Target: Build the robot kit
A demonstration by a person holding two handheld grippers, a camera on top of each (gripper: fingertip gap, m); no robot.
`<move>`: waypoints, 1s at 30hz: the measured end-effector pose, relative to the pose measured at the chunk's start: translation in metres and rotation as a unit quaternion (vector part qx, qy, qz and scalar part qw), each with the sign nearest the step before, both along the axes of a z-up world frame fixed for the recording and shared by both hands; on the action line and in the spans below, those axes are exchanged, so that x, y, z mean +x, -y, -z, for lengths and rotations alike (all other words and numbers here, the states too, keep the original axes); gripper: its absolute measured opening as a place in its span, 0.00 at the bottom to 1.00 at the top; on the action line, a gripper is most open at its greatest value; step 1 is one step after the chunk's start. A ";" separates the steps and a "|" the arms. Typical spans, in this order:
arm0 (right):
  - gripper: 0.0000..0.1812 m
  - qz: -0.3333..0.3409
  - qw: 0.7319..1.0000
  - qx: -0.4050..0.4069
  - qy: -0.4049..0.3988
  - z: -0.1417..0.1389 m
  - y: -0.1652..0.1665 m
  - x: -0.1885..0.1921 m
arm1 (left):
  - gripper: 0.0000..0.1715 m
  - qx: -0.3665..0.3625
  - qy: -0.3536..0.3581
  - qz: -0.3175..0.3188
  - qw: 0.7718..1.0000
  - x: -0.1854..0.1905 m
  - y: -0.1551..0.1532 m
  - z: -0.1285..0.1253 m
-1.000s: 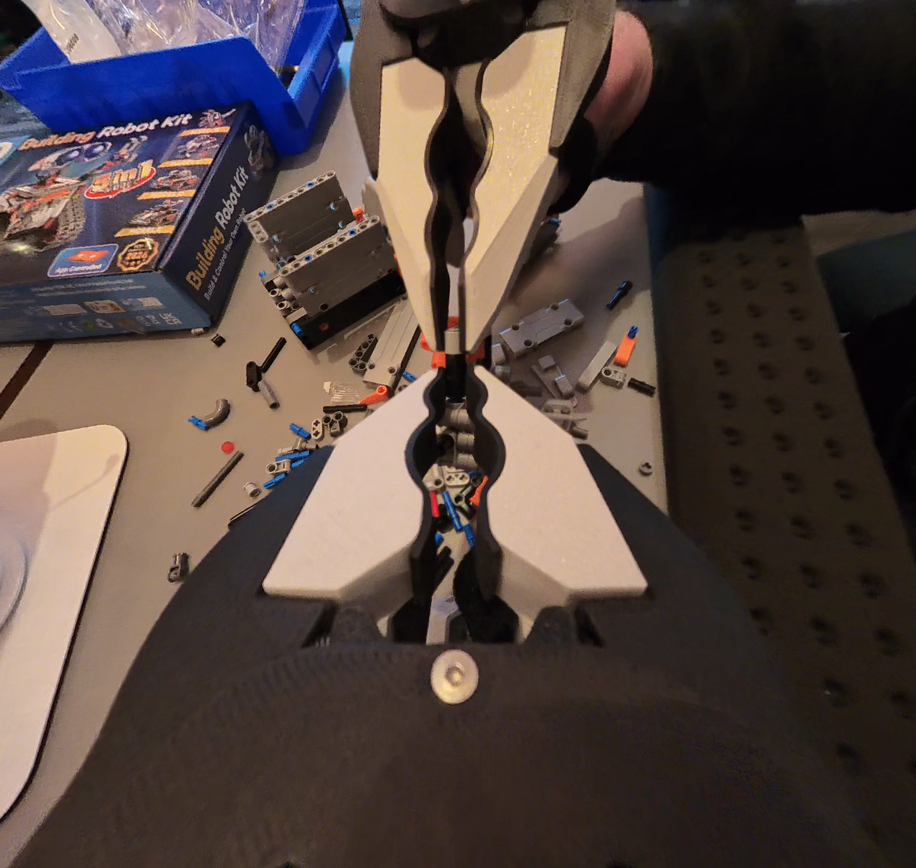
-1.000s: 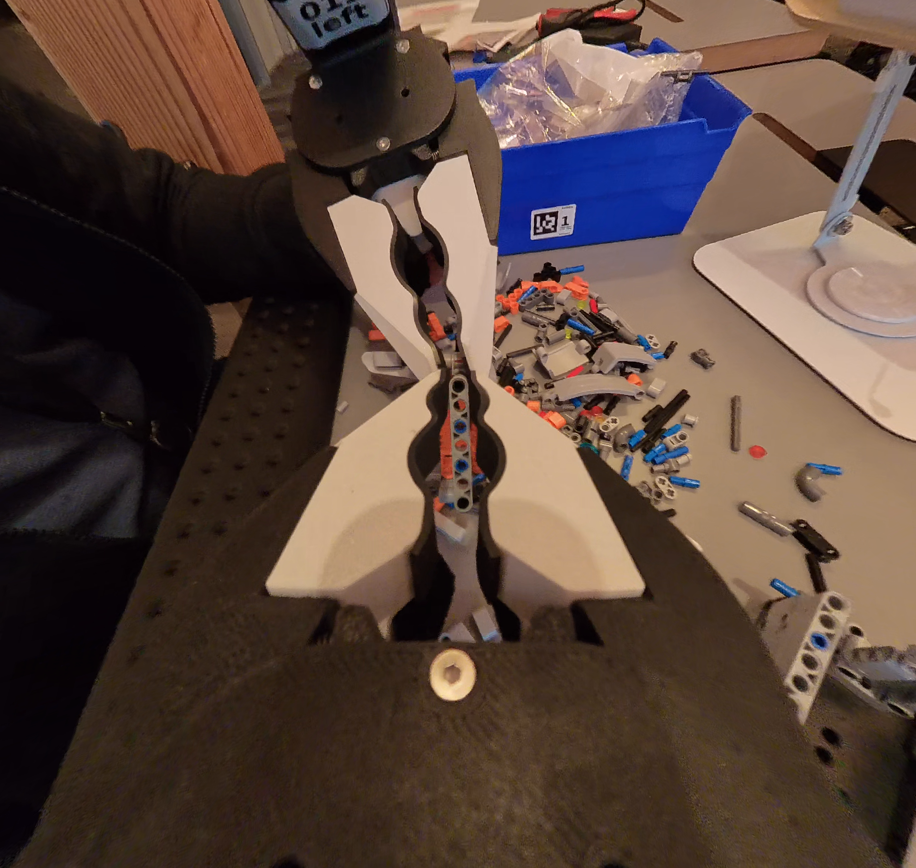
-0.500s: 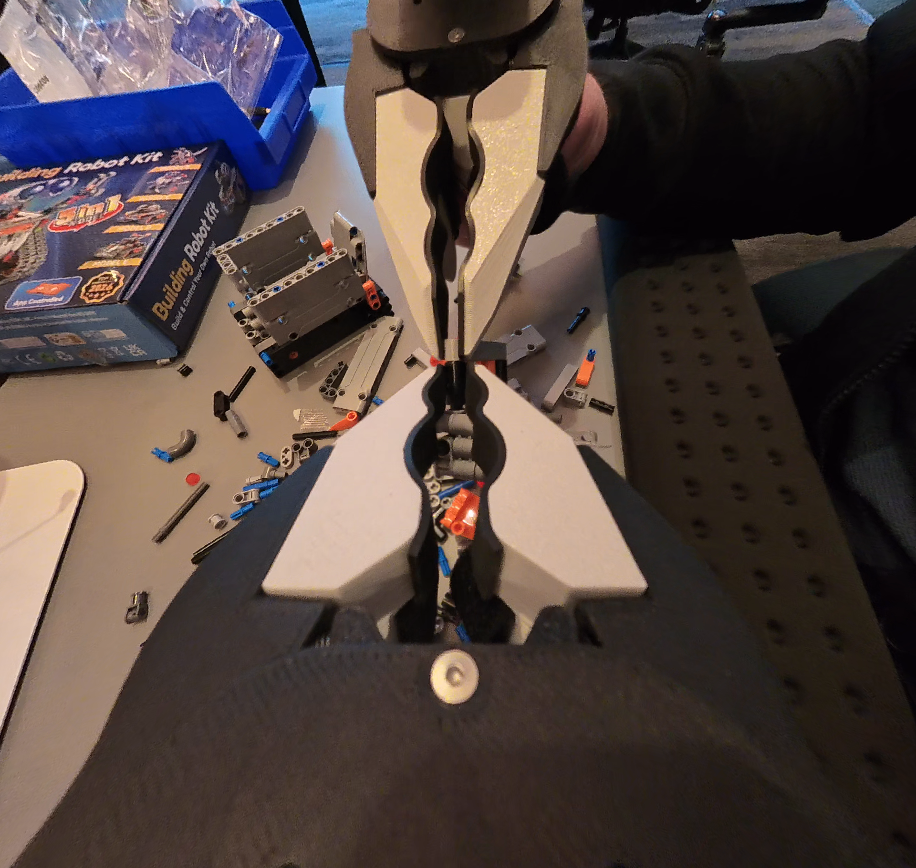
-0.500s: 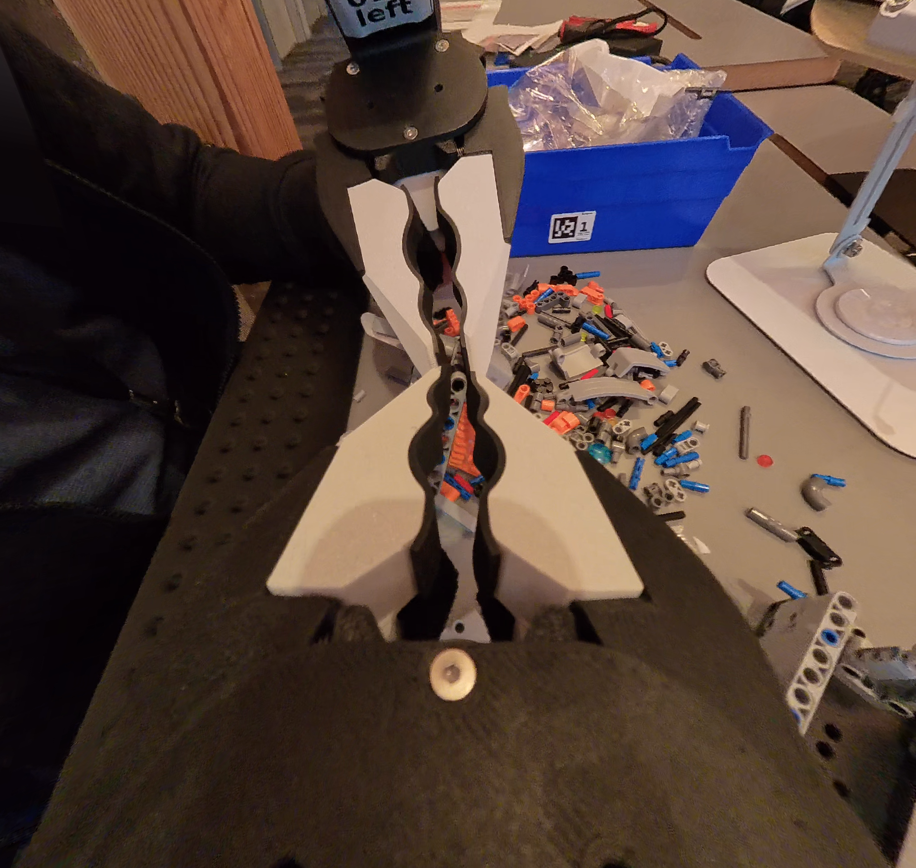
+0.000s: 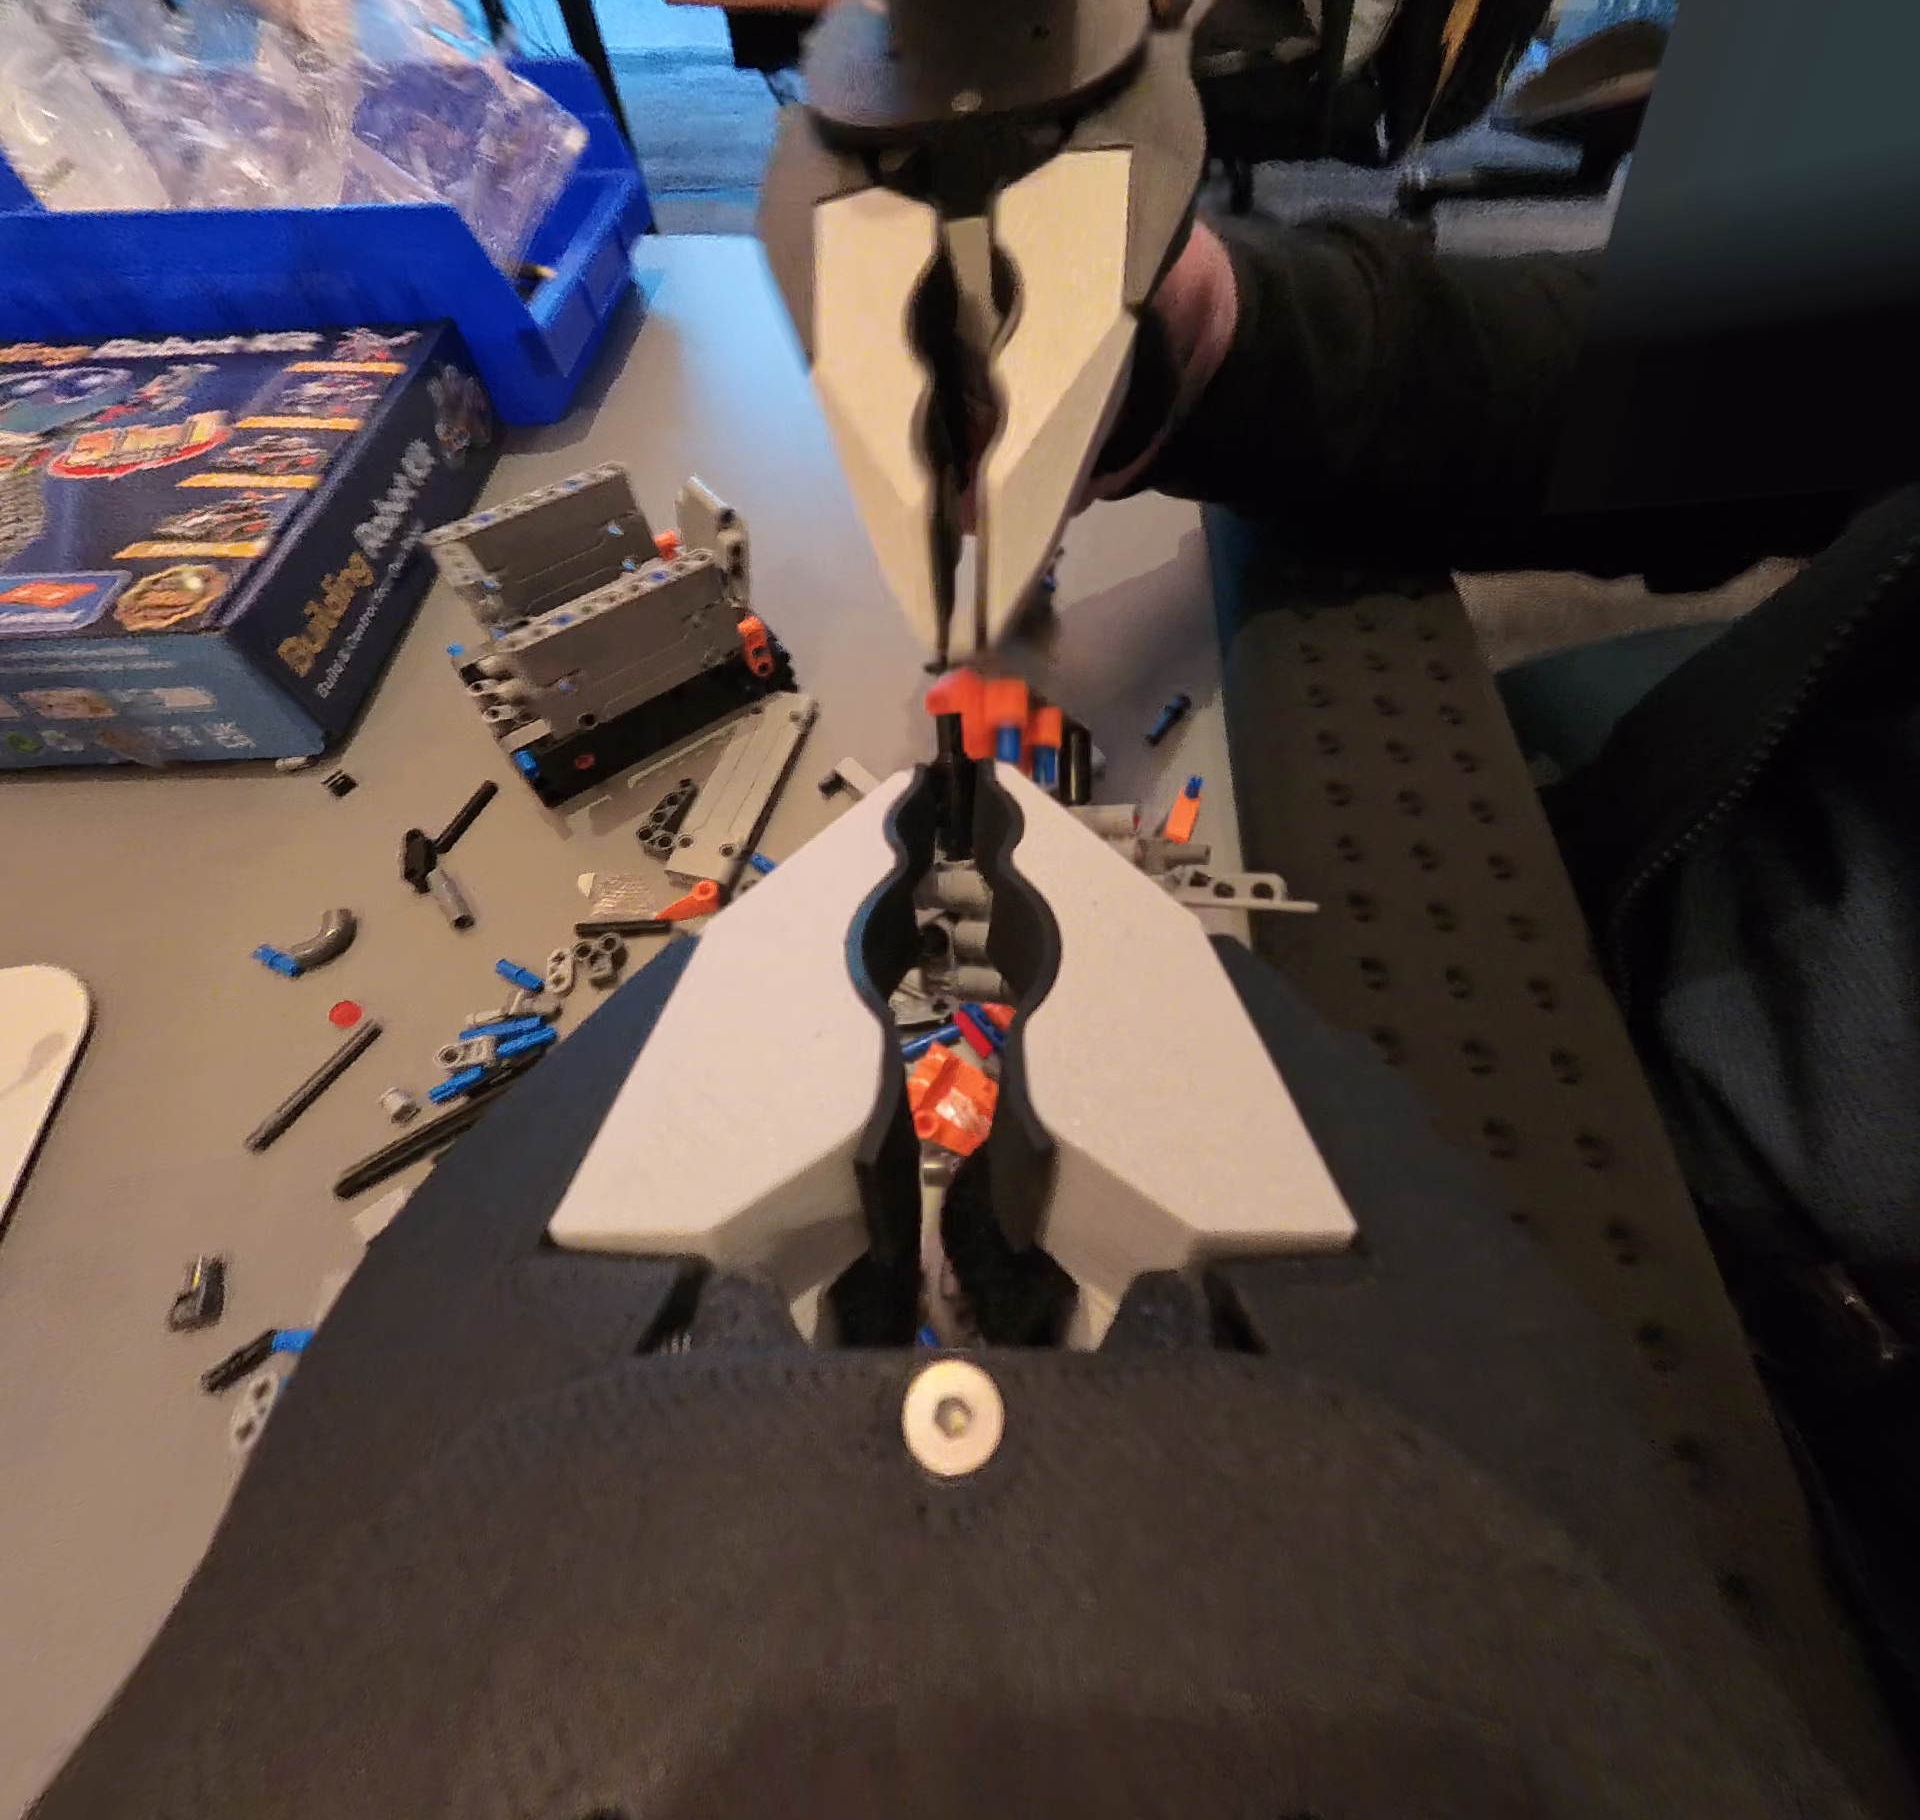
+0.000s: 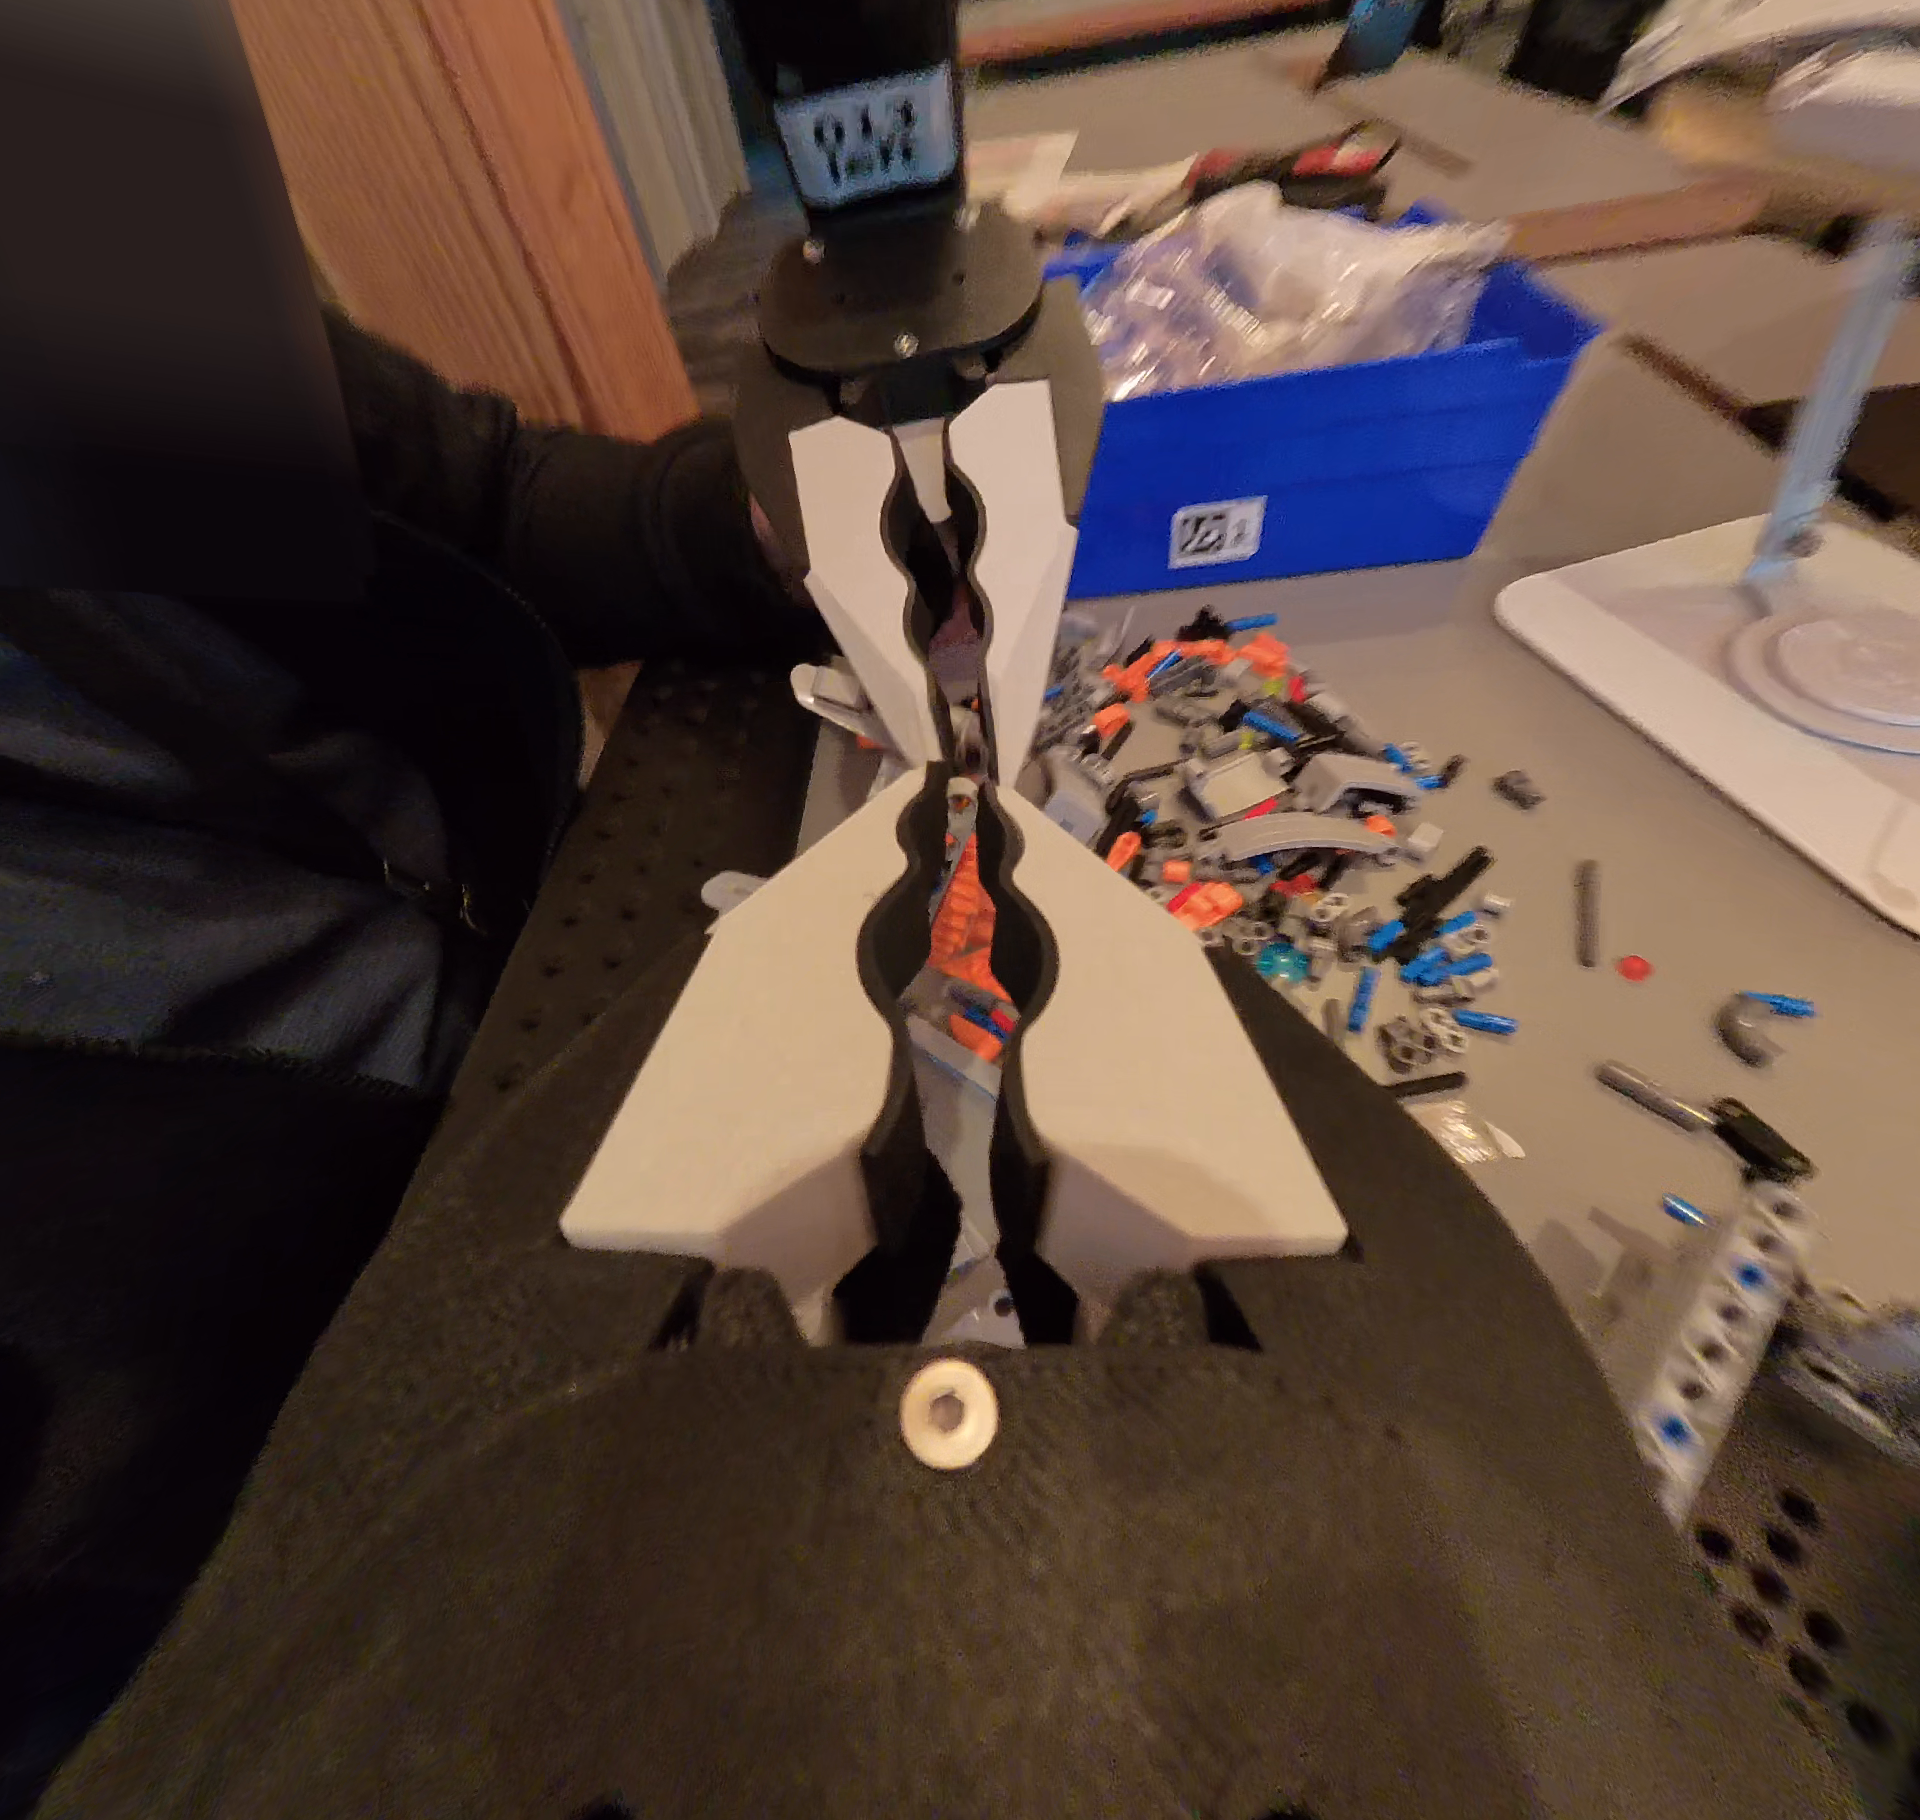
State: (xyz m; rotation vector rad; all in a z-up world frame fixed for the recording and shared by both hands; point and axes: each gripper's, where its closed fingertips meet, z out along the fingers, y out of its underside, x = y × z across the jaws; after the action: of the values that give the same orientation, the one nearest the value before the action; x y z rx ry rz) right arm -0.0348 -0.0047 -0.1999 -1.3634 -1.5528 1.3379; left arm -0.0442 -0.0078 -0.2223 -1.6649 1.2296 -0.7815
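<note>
Pretty dim warm indoor light, cooler blue glow at the top of the left wrist view, motion blur smearing the blue bin [image 6: 1330, 440] and lamp stand [image 6: 1829, 399], fisheye bend at the edges, soft shadows under the loose bricks [image 6: 1299, 835], dark corners

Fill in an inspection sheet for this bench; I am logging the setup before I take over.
Surface: grey table, mostly strewn with parts.
Job's things: small orange and black piece between the two gripper tips; half-built grey block behind it.
Clutter: loose pile of small building parts; printed kit box; blue bin holding plastic bags.
Grippers: left gripper shut on the piece's black end; right gripper closed, its tips at the orange end, contact unclear.
Cables: nothing seen clearly.
Surroundings: black perforated panel at the table edge; white stand base; wooden panel.
</note>
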 end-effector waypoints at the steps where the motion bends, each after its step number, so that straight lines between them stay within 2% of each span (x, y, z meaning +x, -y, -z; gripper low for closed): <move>1: 0.00 0.005 1.000 -0.013 -0.021 -0.008 -0.005 0.008 | 0.02 -0.019 0.042 -0.004 0.999 -0.008 -0.003 -0.011; 3: 0.00 -0.001 1.000 -0.010 -0.023 -0.011 -0.002 0.006 | 0.03 -0.027 0.027 -0.015 0.999 -0.011 -0.013 -0.007; 5: 0.00 -0.005 1.000 -0.001 -0.008 -0.003 0.001 -0.001 | 0.03 -0.026 0.012 0.007 1.000 -0.001 -0.009 -0.001; 8: 0.00 0.032 0.999 -0.010 0.002 0.005 -0.015 0.003 | 0.03 -0.031 0.012 -0.008 0.999 -0.008 -0.016 0.005; 9: 0.04 0.037 0.999 -0.003 0.008 0.004 -0.017 0.004 | 0.03 -0.031 0.015 -0.008 0.999 -0.008 -0.016 0.004; 11: 0.09 0.042 0.997 0.020 0.060 0.022 -0.019 0.005 | 0.03 -0.037 0.012 -0.008 0.999 -0.007 -0.018 0.007; 14: 0.16 0.035 0.994 -0.005 0.104 0.041 -0.017 0.005 | 0.03 -0.038 0.022 -0.010 0.999 -0.008 -0.021 0.008; 18: 0.04 0.036 0.993 0.003 0.114 0.048 -0.016 0.001 | 0.03 -0.053 0.052 -0.006 0.997 -0.007 -0.024 0.004; 20: 0.03 0.033 0.993 -0.001 0.117 0.049 -0.014 -0.001 | 0.03 -0.060 0.060 -0.006 0.996 -0.009 -0.025 0.003; 27: 0.03 0.031 0.996 -0.071 0.045 0.027 -0.017 -0.005 | 0.06 -0.076 0.133 -0.020 0.988 -0.018 -0.035 -0.018; 30: 0.03 0.042 0.995 -0.089 0.023 0.020 -0.023 -0.004 | 0.17 -0.084 0.163 -0.048 0.982 -0.031 -0.044 -0.026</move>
State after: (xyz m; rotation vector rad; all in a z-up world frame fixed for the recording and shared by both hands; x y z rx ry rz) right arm -0.0388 0.0180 -0.2198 -1.5596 -1.4158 1.4289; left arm -0.0755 0.0358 -0.1964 -1.6368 0.8687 -1.0721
